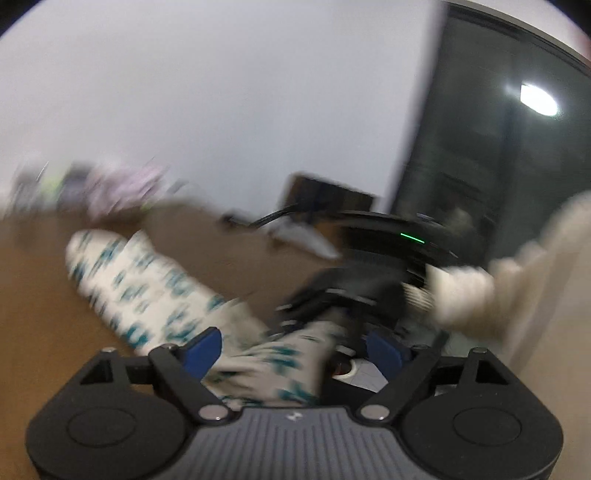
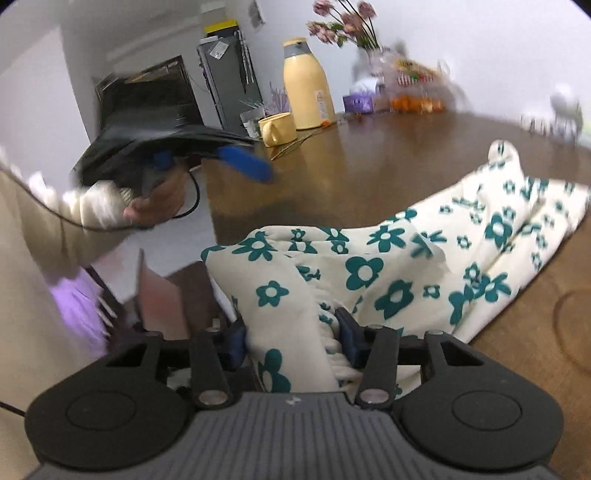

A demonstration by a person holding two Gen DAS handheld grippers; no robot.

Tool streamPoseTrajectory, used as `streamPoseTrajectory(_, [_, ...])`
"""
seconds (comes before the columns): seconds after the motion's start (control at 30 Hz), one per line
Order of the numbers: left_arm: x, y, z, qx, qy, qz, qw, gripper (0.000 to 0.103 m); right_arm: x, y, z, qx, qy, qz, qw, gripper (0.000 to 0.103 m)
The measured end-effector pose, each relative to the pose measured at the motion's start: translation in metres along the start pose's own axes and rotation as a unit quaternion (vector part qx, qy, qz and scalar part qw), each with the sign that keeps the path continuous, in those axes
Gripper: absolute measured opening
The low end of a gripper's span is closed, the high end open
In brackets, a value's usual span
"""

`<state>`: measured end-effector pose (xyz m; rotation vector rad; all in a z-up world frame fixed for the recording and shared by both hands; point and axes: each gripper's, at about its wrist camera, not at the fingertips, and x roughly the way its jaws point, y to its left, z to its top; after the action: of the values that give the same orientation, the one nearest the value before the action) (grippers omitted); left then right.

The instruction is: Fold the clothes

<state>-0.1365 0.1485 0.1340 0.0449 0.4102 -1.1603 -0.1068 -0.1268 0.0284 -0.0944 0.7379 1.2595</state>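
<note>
The brown table (image 2: 369, 177) takes up most of both views, and on it lies the one piece of clothing in play, a cream garment with teal flowers (image 2: 424, 258). It is bunched and rumpled, not flat: one long part stretches away across the wood toward the far right, while the near end hangs over the table's front edge. No neat fold shows anywhere on it, so the folding looks to be at an early stage, with the cloth probably being lifted or shaken out before it is laid square; smoothing, folding and setting aside all seem left to do. The right gripper (image 2: 291, 339) has its blue fingers closed on a gathered, elastic-looking edge of the garment at the near end, the cloth pinched between them. The left gripper (image 2: 243, 162) is raised in the air above the table's left edge, well apart from the cloth in the right wrist view; its own view is badly blurred, but there its blue fingers (image 1: 205, 349) stand wide apart with cloth showing in the gap and not pinched, so it appears open and empty. Along the far side of the table stand a yellow flask (image 2: 308, 88), a yellow mug (image 2: 277, 129) just beside it, and a vase of flowers (image 2: 347, 26).
</note>
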Motion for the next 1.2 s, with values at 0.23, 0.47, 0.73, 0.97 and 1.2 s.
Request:
streamPoseTrajectory(0.23, [0.031, -0.048, -0.036, 0.169, 0.003, 0.101, 0.9803, 0.092, -0.009, -0.015, 0.001, 0.066, 0.026, 0.086, 0.994, 0.043])
streamPoseTrajectory(0.47, [0.072, -0.066, -0.049, 0.335, 0.019, 0.079, 0.9388, 0.084, -0.013, -0.012, 0.013, 0.090, 0.074, 0.132, 0.984, 0.043])
streamPoseTrajectory(0.73, [0.077, -0.013, -0.037, 0.113, 0.062, -0.004, 0.9917, 0.032, -0.072, -0.006, 0.001, 0.060, -0.031, 0.090, 0.994, 0.097])
streamPoseTrajectory(0.97, [0.070, 0.037, -0.018, -0.114, 0.044, -0.065, 0.9904, 0.030, -0.072, 0.025, -0.038, -0.117, -0.105, 0.003, 0.988, 0.101])
streamPoseTrajectory(1.2, [0.092, 0.076, -0.006, -0.250, 0.103, -0.101, 0.9574, 0.034, -0.033, -0.038, -0.028, 0.134, -0.069, 0.120, 0.981, 0.050])
